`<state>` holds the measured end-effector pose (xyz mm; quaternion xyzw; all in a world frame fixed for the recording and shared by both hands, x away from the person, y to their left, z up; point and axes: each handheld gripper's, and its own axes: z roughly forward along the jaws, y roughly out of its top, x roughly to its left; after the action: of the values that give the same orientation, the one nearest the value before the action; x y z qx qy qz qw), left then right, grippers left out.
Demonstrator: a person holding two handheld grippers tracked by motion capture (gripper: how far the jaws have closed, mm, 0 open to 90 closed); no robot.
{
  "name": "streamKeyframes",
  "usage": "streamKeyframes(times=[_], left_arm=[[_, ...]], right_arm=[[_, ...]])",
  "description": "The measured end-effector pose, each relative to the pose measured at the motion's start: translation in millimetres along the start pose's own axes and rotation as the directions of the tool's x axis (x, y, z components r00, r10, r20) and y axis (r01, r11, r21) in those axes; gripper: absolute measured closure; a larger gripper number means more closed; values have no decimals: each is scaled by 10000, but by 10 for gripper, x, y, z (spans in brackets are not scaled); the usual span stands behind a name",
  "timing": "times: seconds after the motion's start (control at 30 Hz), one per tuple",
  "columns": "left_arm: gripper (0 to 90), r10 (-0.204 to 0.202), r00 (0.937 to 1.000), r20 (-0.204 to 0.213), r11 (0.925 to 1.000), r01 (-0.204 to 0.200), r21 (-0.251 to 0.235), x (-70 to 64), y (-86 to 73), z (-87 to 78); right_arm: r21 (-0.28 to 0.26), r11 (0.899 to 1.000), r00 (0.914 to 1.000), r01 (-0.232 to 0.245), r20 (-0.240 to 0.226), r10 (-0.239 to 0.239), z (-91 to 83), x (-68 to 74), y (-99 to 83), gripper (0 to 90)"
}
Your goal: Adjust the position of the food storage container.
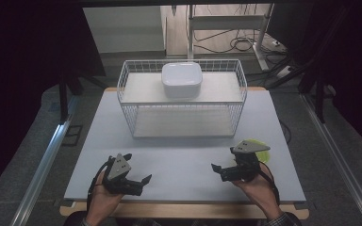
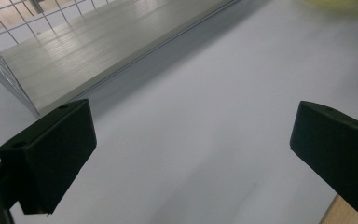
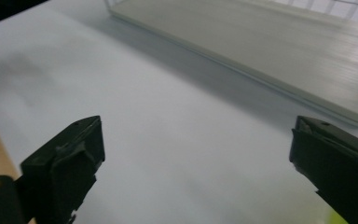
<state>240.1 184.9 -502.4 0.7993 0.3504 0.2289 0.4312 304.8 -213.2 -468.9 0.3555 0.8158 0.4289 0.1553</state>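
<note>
Both hands low over the worktop [image 1: 179,160]: left gripper [image 1: 139,183] spread wide, empty; right gripper [image 1: 221,170] spread wide too, nothing held. Ahead of both, the wire basket [image 1: 127,101] with a white lidded box [image 1: 182,79] inside; a yellow-green object [image 1: 260,147] just behind the right gripper.

A white wire basket [image 1: 182,101] stands upright at the twelve o'clock end of the pale surface [image 1: 179,165], its long side facing six o'clock. A flat pale board lines its bottom. A white, rounded-square lidded box [image 1: 182,80] sits on the basket's upper level, at its middle. A yellow-green flat object [image 1: 259,147] lies on the surface toward four o'clock, well apart from the basket, partly hidden.
</note>
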Motion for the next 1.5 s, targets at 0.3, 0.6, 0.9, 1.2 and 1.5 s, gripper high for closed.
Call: streamKeyframes(times=[0.3, 0.6, 0.9, 1.2, 1.5], left_arm=[[1, 8, 10000, 84, 10000, -9, 35, -13, -2, 23], [5, -99, 9998, 165, 9999, 99, -32, 2, -19, 28], [7, 8, 9998, 182, 10000, -8, 18, -8, -30, 54], [8, -78, 9996, 265, 10000, 77, 40, 2, -33, 64], [8, -7, 9995, 330, 9999, 3, 133, -15, -29, 84]], right_arm=[[-455, 9949, 9844, -899, 1473, 957, -373, -445, -15, 553], [-380, 9900, 9661, -1357, 2163, 1408, -576, -762, -102, 895], [-329, 9802, 9425, -1952, 2701, 1968, -642, -998, -209, 898], [139, 9701, 9185, -2423, 3254, 2247, -610, -1196, -355, 897], [558, 9690, 9242, -2407, 3182, 2112, -524, -1164, -371, 897]])
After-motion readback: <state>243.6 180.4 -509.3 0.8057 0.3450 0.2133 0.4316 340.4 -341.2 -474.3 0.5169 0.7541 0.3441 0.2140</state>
